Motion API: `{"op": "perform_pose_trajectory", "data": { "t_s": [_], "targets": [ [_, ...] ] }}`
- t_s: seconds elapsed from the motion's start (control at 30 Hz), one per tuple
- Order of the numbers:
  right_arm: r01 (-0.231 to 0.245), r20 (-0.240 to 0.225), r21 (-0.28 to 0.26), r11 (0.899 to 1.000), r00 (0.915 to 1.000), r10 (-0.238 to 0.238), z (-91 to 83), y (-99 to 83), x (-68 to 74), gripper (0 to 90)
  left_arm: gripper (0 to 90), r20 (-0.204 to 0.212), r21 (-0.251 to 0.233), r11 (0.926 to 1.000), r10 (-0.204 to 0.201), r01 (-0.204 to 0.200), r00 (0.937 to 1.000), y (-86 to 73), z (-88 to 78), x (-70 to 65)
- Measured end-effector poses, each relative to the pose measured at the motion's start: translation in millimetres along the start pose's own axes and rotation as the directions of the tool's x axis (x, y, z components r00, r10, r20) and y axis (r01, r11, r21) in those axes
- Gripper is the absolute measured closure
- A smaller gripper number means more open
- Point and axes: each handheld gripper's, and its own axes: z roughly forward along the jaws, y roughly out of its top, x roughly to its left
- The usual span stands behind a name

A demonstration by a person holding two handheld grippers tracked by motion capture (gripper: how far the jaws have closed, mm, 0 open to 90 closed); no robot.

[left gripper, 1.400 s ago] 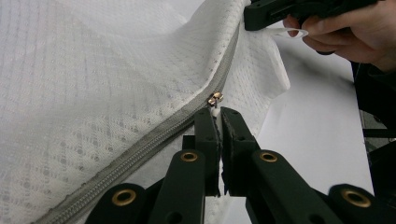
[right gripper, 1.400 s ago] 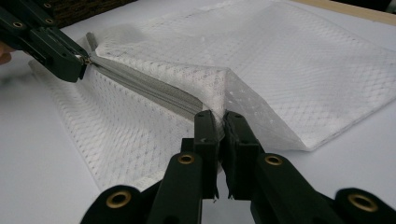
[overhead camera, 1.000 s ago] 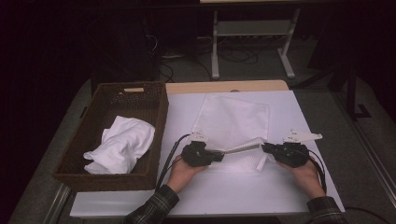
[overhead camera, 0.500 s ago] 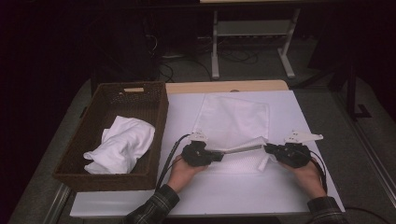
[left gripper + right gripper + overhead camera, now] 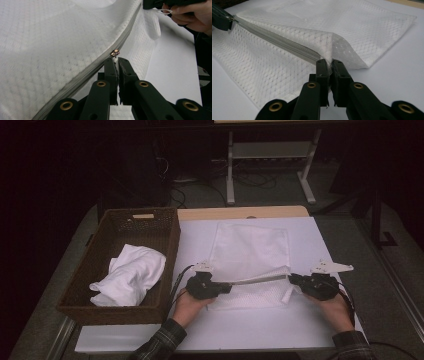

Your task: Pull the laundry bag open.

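Note:
A white mesh bag [image 5: 252, 247] lies flat on the white table [image 5: 250, 330], its near edge raised along a grey zipper [image 5: 257, 280]. My left gripper [image 5: 229, 287] is shut on the small metal zipper pull [image 5: 115, 52] at the zipper's left end, seen up close in the left gripper view [image 5: 116, 60]. My right gripper [image 5: 291, 279] is shut on the mesh at the zipper's right end [image 5: 329, 62]. The zipper [image 5: 279, 41] runs taut between the two grippers, lifted slightly off the table.
A dark wicker basket [image 5: 172, 265] stands at the table's left with a crumpled white cloth [image 5: 131, 272] inside. A strip of wood [image 5: 240, 213] shows at the table's far edge. Bare white table lies in front of the hands.

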Motion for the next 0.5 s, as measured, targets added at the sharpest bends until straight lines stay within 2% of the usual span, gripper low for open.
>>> {"op": "perform_pose_trajectory", "data": {
  "t_s": [0.5],
  "targets": [
    [0.005, 0.006, 0.022, 1.0, 1.0, -0.005, -6.3, -8.0, -0.4, 84.2, 86.5, -0.034, 0.007, 0.9999, -0.015, 0.016, 0.9993, -9.2, -9.0, 4.7]
  ]
}}
